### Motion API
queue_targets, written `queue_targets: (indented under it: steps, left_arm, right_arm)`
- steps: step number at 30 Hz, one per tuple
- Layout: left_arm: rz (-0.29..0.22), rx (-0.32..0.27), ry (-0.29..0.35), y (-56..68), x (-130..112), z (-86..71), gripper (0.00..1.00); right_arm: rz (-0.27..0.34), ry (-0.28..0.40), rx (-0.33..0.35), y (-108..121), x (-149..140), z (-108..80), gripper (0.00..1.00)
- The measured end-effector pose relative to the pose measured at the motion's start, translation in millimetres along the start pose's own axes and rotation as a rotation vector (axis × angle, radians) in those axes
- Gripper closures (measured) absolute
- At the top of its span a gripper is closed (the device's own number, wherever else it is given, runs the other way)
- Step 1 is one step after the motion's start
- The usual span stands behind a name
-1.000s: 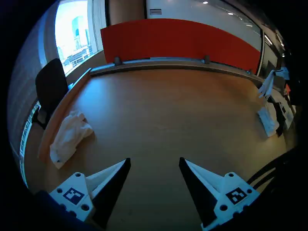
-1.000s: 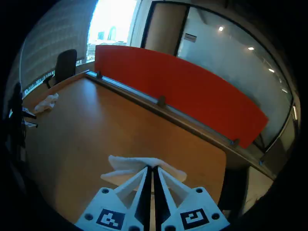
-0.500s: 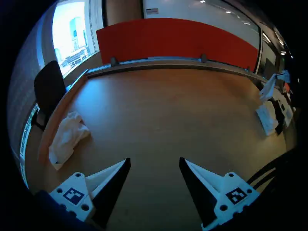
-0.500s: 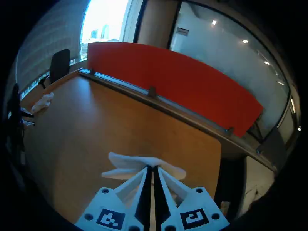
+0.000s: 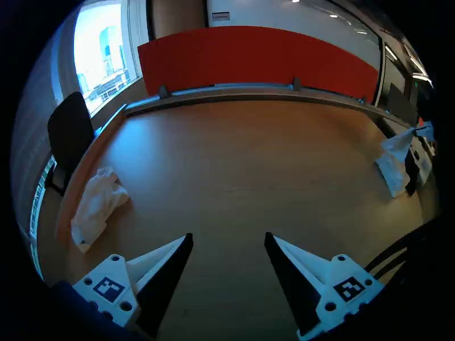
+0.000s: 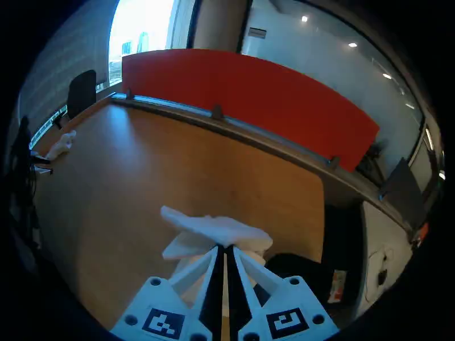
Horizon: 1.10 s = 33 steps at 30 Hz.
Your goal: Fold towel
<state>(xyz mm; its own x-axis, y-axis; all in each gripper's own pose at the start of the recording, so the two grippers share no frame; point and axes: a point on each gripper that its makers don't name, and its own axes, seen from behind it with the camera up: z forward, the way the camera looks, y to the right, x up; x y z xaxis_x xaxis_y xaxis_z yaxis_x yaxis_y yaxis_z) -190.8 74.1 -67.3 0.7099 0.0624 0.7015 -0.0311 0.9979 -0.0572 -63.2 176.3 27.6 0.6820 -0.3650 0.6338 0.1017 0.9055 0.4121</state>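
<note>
Towel (image 6: 219, 230) edge vanishes inside right hand-held gripper (image 6: 226, 249).

- Wooden bench (image 5: 244, 159), with red screen (image 5: 256, 57) along far edge.
- Crumpled white cloth (image 5: 94, 204) lying near left edge.
- White towel (image 5: 392, 162) at right edge, partly raised.

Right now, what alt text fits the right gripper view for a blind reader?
The right gripper, fingers shut, pinches a crumpled white towel over a wooden desk. A red partition runs along the desk's far edge.
</note>
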Motion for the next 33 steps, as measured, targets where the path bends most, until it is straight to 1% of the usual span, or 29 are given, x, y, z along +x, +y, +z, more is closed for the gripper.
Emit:
queue_targets:
  steps: [6, 12, 15, 18, 24, 33]
  left_arm:
    - [0.004, -0.004, -0.002, 1.1, -1, 0.6, 0.07]
    - [0.010, -0.008, -0.001, 2.2, 0, 0.6, 0.07]
    - [0.013, -0.009, 0.000, 2.7, 1, 0.0, 0.07]
    - [0.015, -0.010, 0.001, 2.4, 1, -0.2, 0.07]
    - [0.018, -0.007, -0.001, 0.2, -1, -1.8, 0.07]
    - [0.020, 0.002, -0.008, -3.6, -8, -4.6, 0.07]
  right_arm:
    - [0.031, -0.026, -0.007, -4, -28, -3.5, 0.95]
    - [0.044, -0.051, -0.015, -8, -47, -3.8, 0.95]
    - [0.049, -0.063, -0.023, -7, -56, -4.4, 0.95]
    - [0.058, -0.084, -0.044, -2, -67, -3.2, 0.95]
    - [0.101, -0.121, -0.073, 6, -91, 3.4, 0.95]
    - [0.164, -0.181, -0.103, 14, -127, 19.9, 0.95]
